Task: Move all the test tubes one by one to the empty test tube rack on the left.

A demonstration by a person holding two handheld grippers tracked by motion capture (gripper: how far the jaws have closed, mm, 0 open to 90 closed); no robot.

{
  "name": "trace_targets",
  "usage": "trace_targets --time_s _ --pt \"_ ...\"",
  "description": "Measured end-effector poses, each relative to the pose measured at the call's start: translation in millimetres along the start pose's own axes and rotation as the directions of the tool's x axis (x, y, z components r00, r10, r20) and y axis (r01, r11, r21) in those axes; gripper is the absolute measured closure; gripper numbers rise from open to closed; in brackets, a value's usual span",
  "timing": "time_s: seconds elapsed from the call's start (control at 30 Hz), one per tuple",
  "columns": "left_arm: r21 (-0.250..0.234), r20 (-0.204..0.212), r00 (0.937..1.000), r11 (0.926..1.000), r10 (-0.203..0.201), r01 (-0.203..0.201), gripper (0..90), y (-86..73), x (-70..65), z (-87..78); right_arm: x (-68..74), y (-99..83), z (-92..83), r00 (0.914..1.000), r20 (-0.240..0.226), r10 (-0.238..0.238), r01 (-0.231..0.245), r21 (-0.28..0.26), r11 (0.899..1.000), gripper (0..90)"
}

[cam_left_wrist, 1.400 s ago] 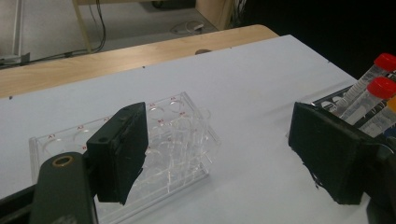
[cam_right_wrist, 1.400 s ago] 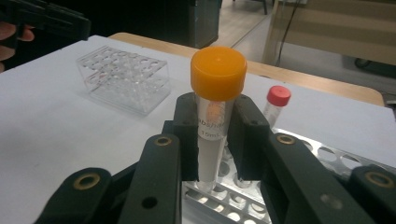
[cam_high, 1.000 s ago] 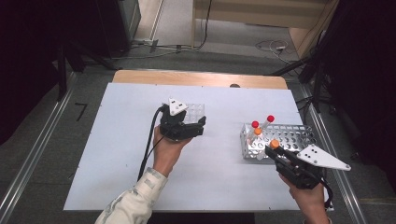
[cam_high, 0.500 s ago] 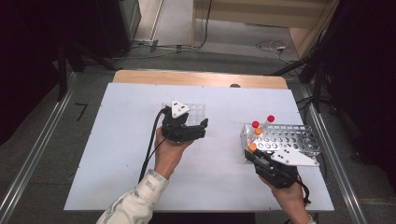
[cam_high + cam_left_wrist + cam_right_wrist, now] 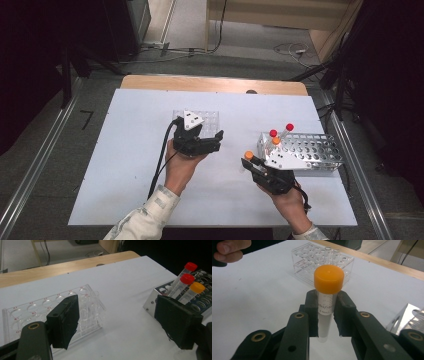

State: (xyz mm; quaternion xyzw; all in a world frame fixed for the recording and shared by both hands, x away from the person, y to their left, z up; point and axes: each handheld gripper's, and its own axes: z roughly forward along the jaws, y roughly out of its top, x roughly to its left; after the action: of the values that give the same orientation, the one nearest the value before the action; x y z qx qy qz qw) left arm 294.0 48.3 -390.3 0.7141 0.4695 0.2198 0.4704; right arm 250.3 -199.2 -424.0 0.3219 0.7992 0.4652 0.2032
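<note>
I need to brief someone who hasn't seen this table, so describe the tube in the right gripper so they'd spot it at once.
On the white table, look left of the metal rack at the right side. There the right gripper is shut on a clear tube with an orange cap. The other tubes stand in the rack; this one is clamped between black jaws.

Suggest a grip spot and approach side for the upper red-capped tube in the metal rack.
Grip the upper red-capped tube on its clear shaft just below the cap, coming from above and along its lean. It tilts out of the metal rack with its top free; another red-capped tube and an orange-capped tube crowd its lower side, so probably keep the jaws high.
</note>
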Motion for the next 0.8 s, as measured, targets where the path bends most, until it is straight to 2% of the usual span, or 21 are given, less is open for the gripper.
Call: trace_targets --time_s 0.53,0.7,0.8 --pt "0.005 0.045 0.9984 0.9994 0.034 -0.034 20.5 -0.4 -15.6 -6.8 6.6 16.5 36.5 1.0000 -0.001 0.008 -0.008 0.015 1.000 71.7" --pt "0.013 0.077 0.9960 0.9989 0.044 -0.045 23.6 -2.1 -21.3 -5.0 9.4 22.2 45.7 0.9998 -0.003 0.019 -0.019 0.015 1.000 71.7" --pt "0.015 0.101 0.9938 0.9987 0.046 -0.048 29.4 -3.1 -23.5 -3.6 11.7 25.8 50.9 0.9999 -0.006 0.015 -0.015 0.011 1.000 71.7"
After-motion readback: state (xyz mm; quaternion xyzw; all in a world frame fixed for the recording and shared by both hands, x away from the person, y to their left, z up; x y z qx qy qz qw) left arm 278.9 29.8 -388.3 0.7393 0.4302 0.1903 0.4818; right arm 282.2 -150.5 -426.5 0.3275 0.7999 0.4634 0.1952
